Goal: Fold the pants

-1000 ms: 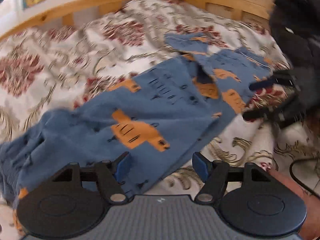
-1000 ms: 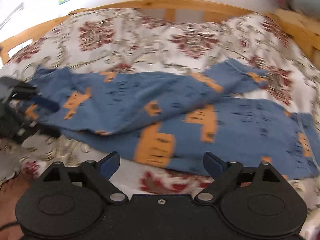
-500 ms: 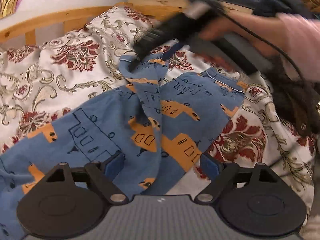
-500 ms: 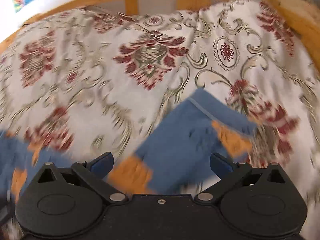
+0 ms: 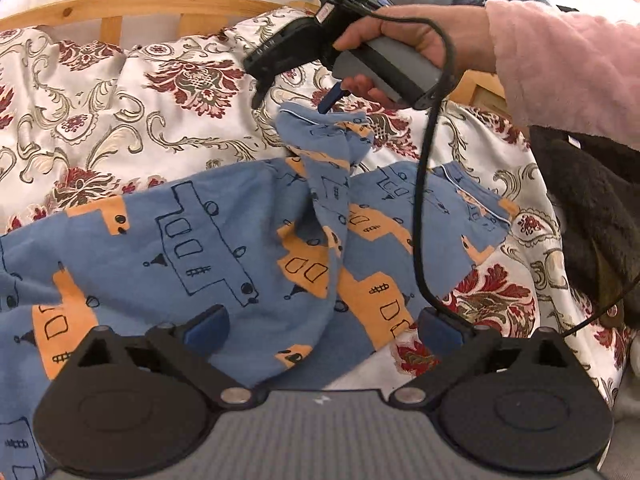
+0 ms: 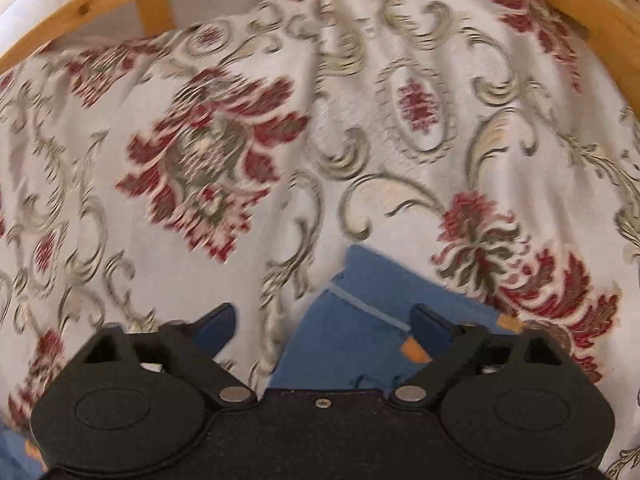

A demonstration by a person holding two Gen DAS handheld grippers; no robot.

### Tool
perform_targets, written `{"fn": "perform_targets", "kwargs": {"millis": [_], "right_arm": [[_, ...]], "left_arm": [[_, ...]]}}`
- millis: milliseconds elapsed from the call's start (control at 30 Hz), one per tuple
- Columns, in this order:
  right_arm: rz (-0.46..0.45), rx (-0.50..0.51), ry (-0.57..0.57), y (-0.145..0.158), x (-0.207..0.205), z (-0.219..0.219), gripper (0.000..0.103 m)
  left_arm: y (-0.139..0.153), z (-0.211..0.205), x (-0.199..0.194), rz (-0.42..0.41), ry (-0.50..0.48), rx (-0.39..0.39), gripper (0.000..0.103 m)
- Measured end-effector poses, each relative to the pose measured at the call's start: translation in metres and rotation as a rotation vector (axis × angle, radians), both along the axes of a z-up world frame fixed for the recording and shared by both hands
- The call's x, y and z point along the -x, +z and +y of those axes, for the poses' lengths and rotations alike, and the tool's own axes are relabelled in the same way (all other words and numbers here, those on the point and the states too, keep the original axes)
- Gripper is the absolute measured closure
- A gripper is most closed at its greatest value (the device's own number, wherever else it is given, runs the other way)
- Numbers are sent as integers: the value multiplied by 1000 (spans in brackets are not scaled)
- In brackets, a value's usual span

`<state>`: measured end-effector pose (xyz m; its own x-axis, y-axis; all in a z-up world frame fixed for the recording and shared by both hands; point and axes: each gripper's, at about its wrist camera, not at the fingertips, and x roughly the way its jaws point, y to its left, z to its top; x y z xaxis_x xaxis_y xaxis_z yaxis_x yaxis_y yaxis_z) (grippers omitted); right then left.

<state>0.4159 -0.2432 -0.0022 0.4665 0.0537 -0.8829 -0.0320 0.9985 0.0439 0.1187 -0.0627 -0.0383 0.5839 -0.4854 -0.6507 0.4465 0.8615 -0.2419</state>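
Note:
Blue pants (image 5: pixel 208 240) with orange vehicle prints lie spread across a floral bedspread (image 5: pixel 132 112). One leg is twisted and runs up to its cuff (image 5: pixel 320 124). My left gripper (image 5: pixel 324 328) hovers open low over the wide part of the pants, with cloth under its fingers but none pinched. A hand in a pink sleeve (image 5: pixel 560 64) holds my right gripper (image 5: pixel 292 102) just above that cuff. In the right wrist view the right gripper (image 6: pixel 324 324) is open, and the blue cuff (image 6: pixel 360 320) with its pale hem line lies between the fingers.
A wooden bed frame (image 5: pixel 160 4) borders the far side and curves round behind the bedspread (image 6: pixel 280 140). A dark fluffy garment (image 5: pixel 592 208) lies at the right edge. A black cable (image 5: pixel 420 200) hangs from the right gripper across the pants.
The right gripper has swung from the near side of the pants to the far cuff of the twisted leg. My left gripper has moved in closer over the pants. Both stay open.

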Motion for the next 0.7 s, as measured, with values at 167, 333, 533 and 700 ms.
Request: {"fn": "perform_targets", "kwargs": {"millis": [167,333,533,700], "right_arm": [[18,-47,-115,-6,-7,-15,43],[27,-73,-174,-12,-14,-22,60],[-2,-139,-170,-10,-13,-30,93],[-80,-205,-168,10,14,-50,97]], "left_arm": [[3,-5,6,-47,25,-44,15],[5,-12,9,-69,5,-90,55],[3,-11,5,-46,21,-92,90],[6,-9,7,-54,14,-81,95]]}}
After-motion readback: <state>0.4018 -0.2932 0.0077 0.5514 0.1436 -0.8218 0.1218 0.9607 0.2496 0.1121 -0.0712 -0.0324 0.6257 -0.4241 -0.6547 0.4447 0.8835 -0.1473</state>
